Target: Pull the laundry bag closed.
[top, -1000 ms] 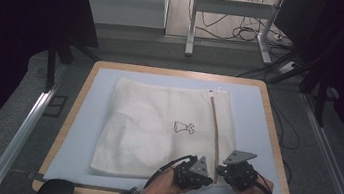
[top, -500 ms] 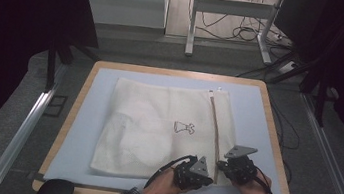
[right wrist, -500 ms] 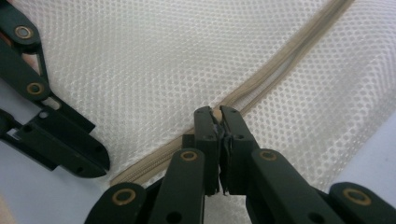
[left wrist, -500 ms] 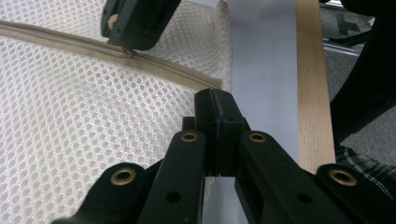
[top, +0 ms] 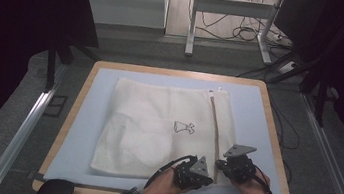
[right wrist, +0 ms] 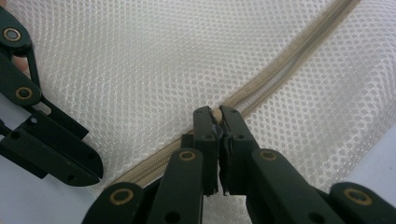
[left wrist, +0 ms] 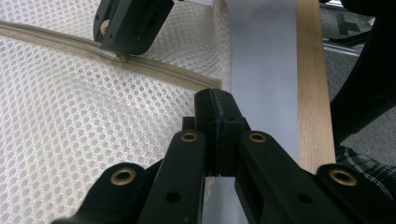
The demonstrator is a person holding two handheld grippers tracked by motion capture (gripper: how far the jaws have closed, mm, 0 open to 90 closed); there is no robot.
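On the near right part of the tabletop (top: 75, 129), a white mesh laundry bag (top: 155, 130) lies flat on the pale blue mat (top: 251, 112). Its beige zipper (top: 216, 128) is the long line to follow: it runs from the far edge of the bag toward you, close to the bag's right side, leaning slightly to the right as it comes near. A small black dress-shaped print (top: 183, 127) sits near the bag's middle.

Your left gripper (top: 195, 173) rests at the bag's near edge, just left of the zipper's near end. Its jaws are pressed together, and its own view shows them lying on the mesh at the edge; whether they pinch cloth cannot be told. Your right gripper (top: 237, 167) sits just beside it, on the zipper line. Its jaws are pressed together on the zipper, seemingly on a small tab, though that part is too small to make out.

The high view gives the whole bag and both hands. The gripper views give the honeycomb weave, the zipper teeth, and the wooden rim (left wrist: 314, 84) of the tabletop beyond the mat.

Compared with a second ago, both grippers sit in almost the same spot, and the bag has not shifted.
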